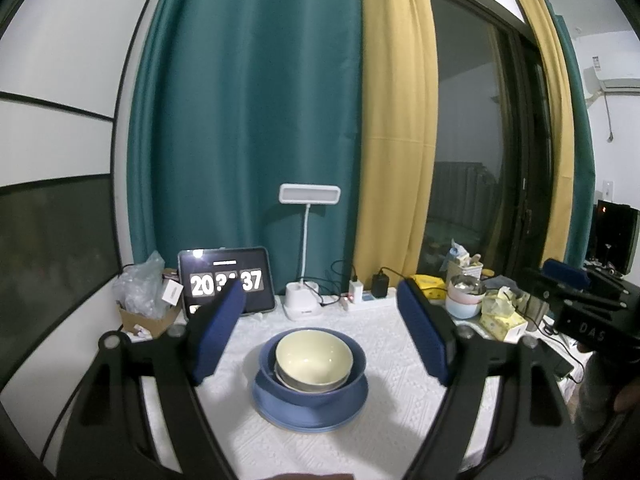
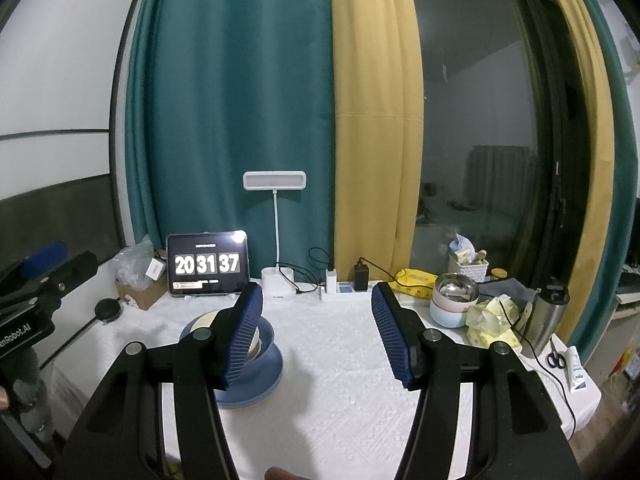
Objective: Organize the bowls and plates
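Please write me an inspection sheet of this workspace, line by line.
Surface: table with white textured cloth.
Job's things: cream bowl nested in blue bowl, on stacked blue plates.
Clutter: tablet clock, desk lamp, tissue packs, steel flask, scissors.
Grippers: left gripper and right gripper both open, holding nothing.
Cables: black charger cable crosses right edge.
Surroundings: teal and yellow curtains, dark window.

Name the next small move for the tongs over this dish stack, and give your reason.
Probably none beyond backing away: the cream bowl already sits nested in the blue bowl on the blue plates. Both the left tongs and the right tongs are open and empty, and no other loose dish lies on the white tablecloth.
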`<state>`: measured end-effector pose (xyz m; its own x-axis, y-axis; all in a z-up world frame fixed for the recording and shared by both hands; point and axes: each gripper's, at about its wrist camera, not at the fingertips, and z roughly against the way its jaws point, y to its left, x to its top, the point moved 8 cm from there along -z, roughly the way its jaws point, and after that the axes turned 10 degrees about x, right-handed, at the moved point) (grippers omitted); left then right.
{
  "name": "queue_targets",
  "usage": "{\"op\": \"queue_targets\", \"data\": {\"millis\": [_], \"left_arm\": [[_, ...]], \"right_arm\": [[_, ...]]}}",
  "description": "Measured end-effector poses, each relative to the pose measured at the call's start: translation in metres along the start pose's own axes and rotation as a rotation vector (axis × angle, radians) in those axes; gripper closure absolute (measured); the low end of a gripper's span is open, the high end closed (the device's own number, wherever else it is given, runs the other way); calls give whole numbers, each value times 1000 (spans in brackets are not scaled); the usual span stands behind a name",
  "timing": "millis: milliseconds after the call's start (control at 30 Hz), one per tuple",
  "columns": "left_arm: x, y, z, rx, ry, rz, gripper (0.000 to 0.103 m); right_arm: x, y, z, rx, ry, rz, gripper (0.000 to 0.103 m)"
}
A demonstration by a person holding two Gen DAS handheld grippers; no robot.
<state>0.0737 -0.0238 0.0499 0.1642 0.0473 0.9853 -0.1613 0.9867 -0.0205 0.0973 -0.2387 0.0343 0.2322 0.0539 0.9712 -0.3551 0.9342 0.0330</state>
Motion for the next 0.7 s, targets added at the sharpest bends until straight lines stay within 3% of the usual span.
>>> {"op": "queue_targets", "data": {"millis": [700], "left_arm": [[-2,-4,1,3,10,-8,23]], "right_arm": [[-1,0,1,3,1,-1,43]]}}
